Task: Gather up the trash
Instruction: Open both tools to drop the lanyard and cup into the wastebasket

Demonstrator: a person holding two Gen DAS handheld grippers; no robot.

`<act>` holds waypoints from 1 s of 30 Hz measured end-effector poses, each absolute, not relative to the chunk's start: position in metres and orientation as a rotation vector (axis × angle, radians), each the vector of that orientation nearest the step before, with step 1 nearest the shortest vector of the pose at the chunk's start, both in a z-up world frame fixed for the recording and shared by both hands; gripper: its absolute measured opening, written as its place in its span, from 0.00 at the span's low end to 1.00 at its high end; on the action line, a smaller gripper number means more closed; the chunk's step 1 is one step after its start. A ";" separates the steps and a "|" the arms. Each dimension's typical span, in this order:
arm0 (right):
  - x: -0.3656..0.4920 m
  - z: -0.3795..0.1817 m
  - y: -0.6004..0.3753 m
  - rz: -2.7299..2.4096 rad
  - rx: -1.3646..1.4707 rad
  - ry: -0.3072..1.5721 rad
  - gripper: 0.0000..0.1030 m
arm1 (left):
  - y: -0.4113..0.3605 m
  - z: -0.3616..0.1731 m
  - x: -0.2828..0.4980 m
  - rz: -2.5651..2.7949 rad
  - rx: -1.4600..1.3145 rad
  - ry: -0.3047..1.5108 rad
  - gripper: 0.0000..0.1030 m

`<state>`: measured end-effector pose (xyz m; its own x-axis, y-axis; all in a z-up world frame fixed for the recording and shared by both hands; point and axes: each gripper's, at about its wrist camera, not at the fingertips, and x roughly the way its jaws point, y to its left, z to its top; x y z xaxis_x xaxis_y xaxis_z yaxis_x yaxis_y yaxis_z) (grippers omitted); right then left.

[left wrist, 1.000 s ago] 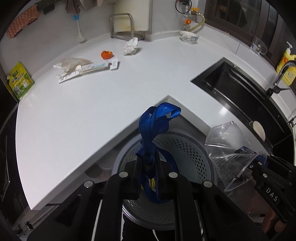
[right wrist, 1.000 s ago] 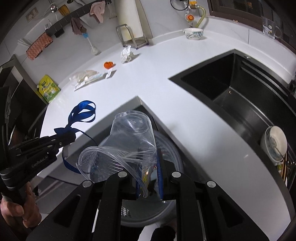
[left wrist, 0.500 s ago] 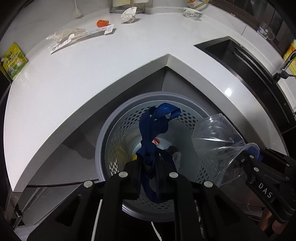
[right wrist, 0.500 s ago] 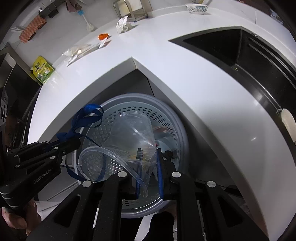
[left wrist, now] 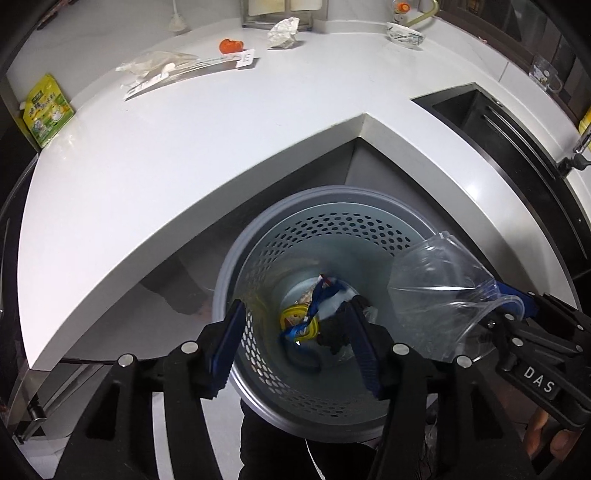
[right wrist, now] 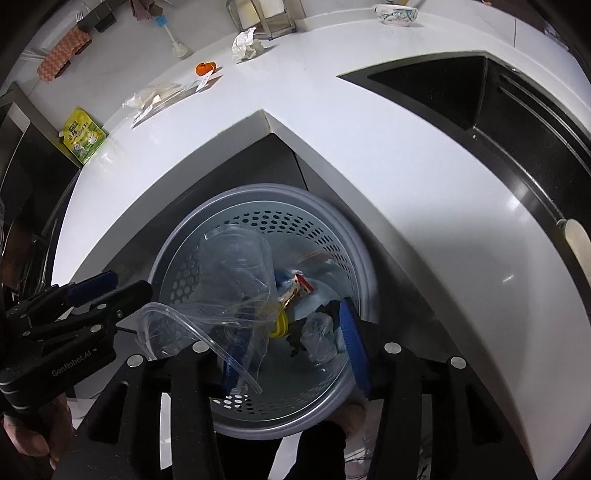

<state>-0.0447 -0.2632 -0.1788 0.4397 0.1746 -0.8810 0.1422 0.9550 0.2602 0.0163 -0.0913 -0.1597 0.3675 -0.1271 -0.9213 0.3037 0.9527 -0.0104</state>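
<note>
A grey perforated trash bin [left wrist: 236, 258] stands on the floor under the counter corner, with both grippers above it. My left gripper [left wrist: 295, 347] has its jaws opening with nothing between them. The blue strap [left wrist: 312, 314] lies in the bin on a yellow lid and wrappers. My right gripper [right wrist: 291, 350] also has its jaws opening. A clear plastic cup [right wrist: 229, 280] leans loosely against its left finger [right wrist: 231, 369], tilted over the bin, and the right pad [right wrist: 351, 339] is clear of it. The left wrist view shows the same cup [left wrist: 436, 295] at the right gripper's tips [left wrist: 506, 310].
On the white counter [left wrist: 184, 155] lie a crumpled paper [left wrist: 283, 31], an orange piece [left wrist: 231, 46], clear wrappers [left wrist: 162, 68] and a green packet [left wrist: 46, 110]. A bowl [left wrist: 404, 33] sits at the back. A black sink [right wrist: 480, 103] is on the right.
Both grippers sank toward the bin and opened. The blue strap dropped out of the left gripper into the bin. The cup came loose in the right gripper.
</note>
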 end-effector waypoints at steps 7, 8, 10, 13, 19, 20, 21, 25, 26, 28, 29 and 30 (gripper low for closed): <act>-0.040 -0.187 -0.259 -0.005 0.257 1.200 0.49 | -0.087 -0.156 0.017 -0.256 0.166 1.158 0.54; -0.037 -0.190 -0.258 -0.010 0.242 1.229 0.52 | -0.087 -0.156 0.016 -0.255 0.167 1.156 0.54; -0.034 -0.194 -0.256 -0.012 0.230 1.266 0.53 | -0.086 -0.155 0.016 -0.254 0.165 1.152 0.56; -0.029 -0.203 -0.253 -0.018 0.206 1.336 0.64 | -0.086 -0.153 0.015 -0.252 0.165 1.146 0.57; -0.026 -0.203 -0.246 0.018 0.163 1.337 0.69 | -0.082 -0.150 0.015 -0.240 0.159 1.142 0.58; -0.026 -0.202 -0.246 0.042 0.181 1.325 0.69 | -0.081 -0.149 0.015 -0.238 0.159 1.138 0.58; -0.027 -0.199 -0.246 0.053 0.189 1.308 0.69 | -0.080 -0.149 0.015 -0.238 0.159 1.136 0.59; -0.025 -0.199 -0.248 0.037 0.193 1.308 0.69 | -0.080 -0.149 0.011 -0.250 0.165 1.136 0.60; -0.025 -0.199 -0.251 0.034 0.206 1.311 0.69 | -0.081 -0.150 0.009 -0.259 0.170 1.138 0.60; -0.027 -0.197 -0.249 0.032 0.216 1.309 0.69 | -0.083 -0.152 0.006 -0.269 0.181 1.141 0.60; -0.026 -0.196 -0.250 0.032 0.215 1.307 0.69 | -0.085 -0.154 0.004 -0.275 0.187 1.144 0.60; -0.025 -0.196 -0.251 0.032 0.213 1.305 0.69 | -0.087 -0.155 0.003 -0.282 0.195 1.147 0.60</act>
<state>-0.0245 -0.2506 -0.1955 0.2650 0.1435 -0.9535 0.0966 0.9799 0.1743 0.0029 -0.0874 -0.1553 0.3814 -0.1203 -0.9165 0.3183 0.9480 0.0080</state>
